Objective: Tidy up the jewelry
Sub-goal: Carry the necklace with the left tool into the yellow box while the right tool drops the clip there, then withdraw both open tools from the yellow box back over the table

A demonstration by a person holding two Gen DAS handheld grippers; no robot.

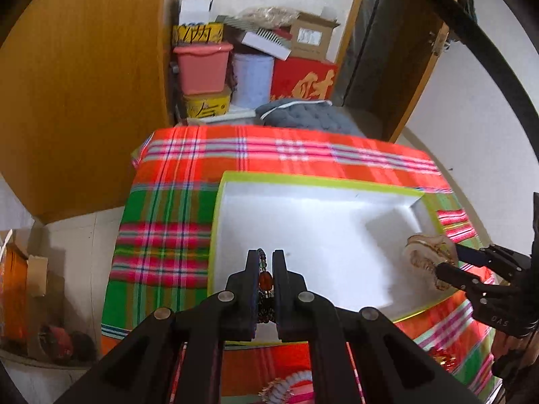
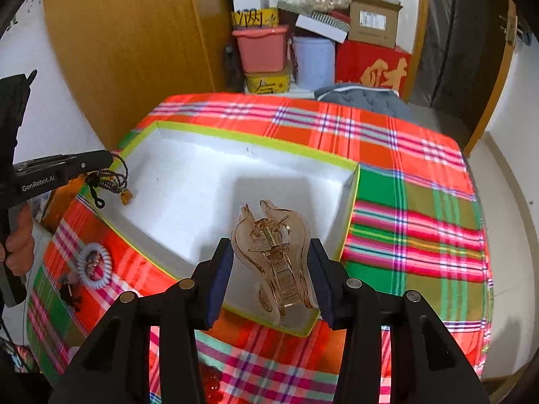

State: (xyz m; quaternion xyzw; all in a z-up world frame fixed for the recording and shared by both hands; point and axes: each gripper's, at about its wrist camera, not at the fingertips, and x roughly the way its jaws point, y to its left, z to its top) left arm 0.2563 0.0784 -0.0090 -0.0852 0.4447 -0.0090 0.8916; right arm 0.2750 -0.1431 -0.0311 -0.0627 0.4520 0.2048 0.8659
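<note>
Gripping a dark beaded necklace with an amber bead (image 1: 264, 279), the left gripper (image 1: 264, 259) has its jaws nearly closed, the strand pinched between the pads and dangling below them over the near edge of the white, lime-rimmed shallow box (image 1: 235, 176). The right gripper (image 2: 271, 262) clamps a translucent amber plastic claw hair clip (image 2: 273, 256) (spring facing up) crosswise between half-spread jaws, above the box's near corner on the plaid tablecloth (image 2: 414, 208).
</note>
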